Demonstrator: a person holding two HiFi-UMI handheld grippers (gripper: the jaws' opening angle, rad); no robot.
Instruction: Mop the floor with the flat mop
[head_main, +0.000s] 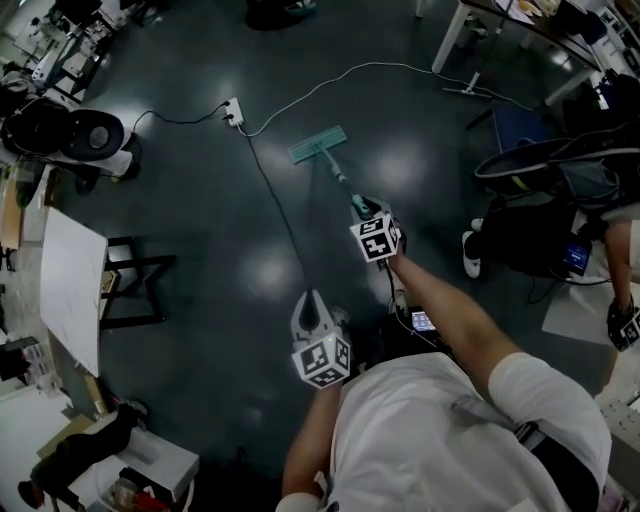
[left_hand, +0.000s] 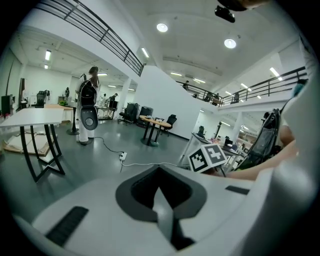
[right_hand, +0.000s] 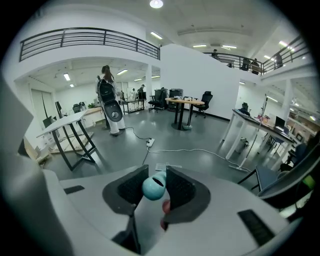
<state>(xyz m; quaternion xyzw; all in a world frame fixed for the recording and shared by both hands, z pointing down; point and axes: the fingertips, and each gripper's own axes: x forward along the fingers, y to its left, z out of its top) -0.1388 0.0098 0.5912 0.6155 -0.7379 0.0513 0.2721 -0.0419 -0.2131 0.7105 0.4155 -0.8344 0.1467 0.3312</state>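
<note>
The flat mop has a teal head (head_main: 318, 145) lying flat on the dark floor ahead of me, and its thin handle (head_main: 338, 178) slants back to my right gripper (head_main: 366, 208). That gripper is shut on the handle's teal top end (right_hand: 154, 185), which sits between the two dark pads (right_hand: 131, 185). The mop head (right_hand: 167, 167) peeks out just beyond the jaws. My left gripper (head_main: 311, 302) hangs lower and to the left, apart from the mop. Its jaws are shut (left_hand: 161, 196) on nothing. The right gripper's marker cube (left_hand: 209, 156) shows beyond them.
A white power strip (head_main: 233, 112) with a white cable (head_main: 390, 68) lies just left of the mop head, and a black cable (head_main: 280, 215) runs back towards me. A white table (head_main: 72, 285), a standing fan (head_main: 75, 135), a chair (head_main: 545, 160) and another person's leg (head_main: 620, 250) ring the floor.
</note>
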